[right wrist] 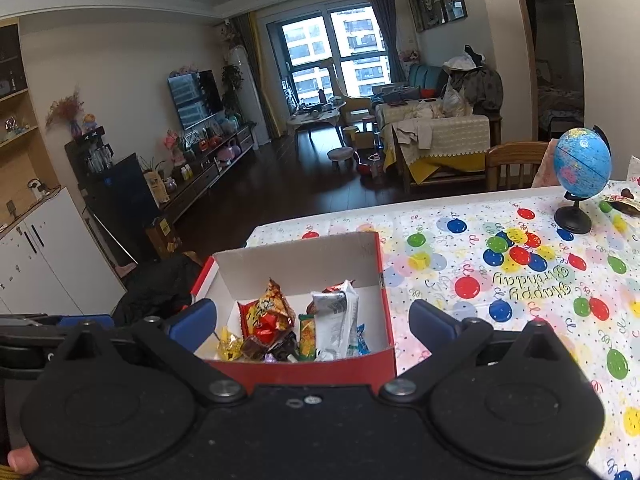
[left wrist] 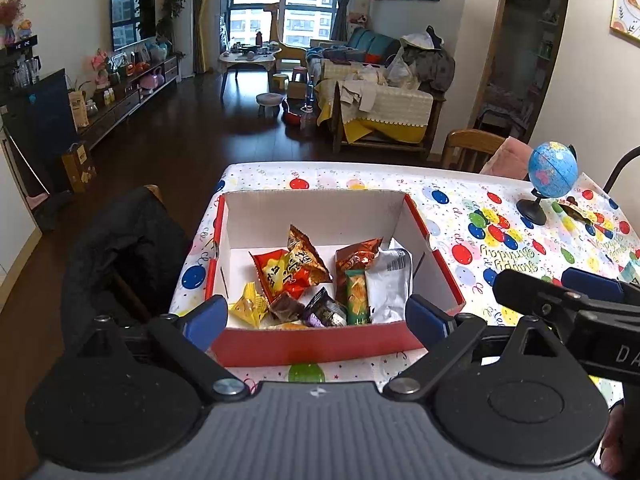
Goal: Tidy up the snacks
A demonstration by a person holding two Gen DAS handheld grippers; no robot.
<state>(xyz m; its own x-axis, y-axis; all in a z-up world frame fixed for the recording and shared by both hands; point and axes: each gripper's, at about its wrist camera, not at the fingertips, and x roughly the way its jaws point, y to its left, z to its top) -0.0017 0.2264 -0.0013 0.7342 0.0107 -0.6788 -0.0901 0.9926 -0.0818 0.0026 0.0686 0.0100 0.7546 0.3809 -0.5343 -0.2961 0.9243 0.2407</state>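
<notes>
Both grippers hang above the near edge of the desk (right wrist: 520, 216), each with its blue-padded fingers spread wide and nothing between them. From the left gripper (left wrist: 316, 314), the two fingers (left wrist: 204, 320) frame a red cardboard box (left wrist: 316, 346) with white inner walls, which fills the lower middle of that frame; the pads stand clear of the box. From the right gripper (right wrist: 314, 322), the same box (right wrist: 304, 372) sits at the lower centre, toward the left end of the desk. The snacks all lie inside the box: an orange-and-brown packet (left wrist: 306, 258) leans on a red packet (left wrist: 272, 276) toward the left, a yellow wrapper (left wrist: 250, 306) and a small brown square (left wrist: 286, 306) lie by the near wall, a dark purple wrapper (left wrist: 324, 312) beside them, a green bar (left wrist: 356, 298) stands next to a white-and-silver pouch (left wrist: 390, 286) on the right, and a brown packet (left wrist: 356, 256) rests behind the bar. A balloon-printed birthday cloth (right wrist: 500, 280) covers the desk. In the upper right of both frames a small blue globe (left wrist: 553, 174) stands on a black foot, with a dark packet (right wrist: 624, 200) lying just beside it. The right gripper's black body shows at the right edge of the left view. A dark jacket (left wrist: 120, 248) is draped over a chair left of the desk, and a wooden chair (right wrist: 514, 164) stands at the far side.
</notes>
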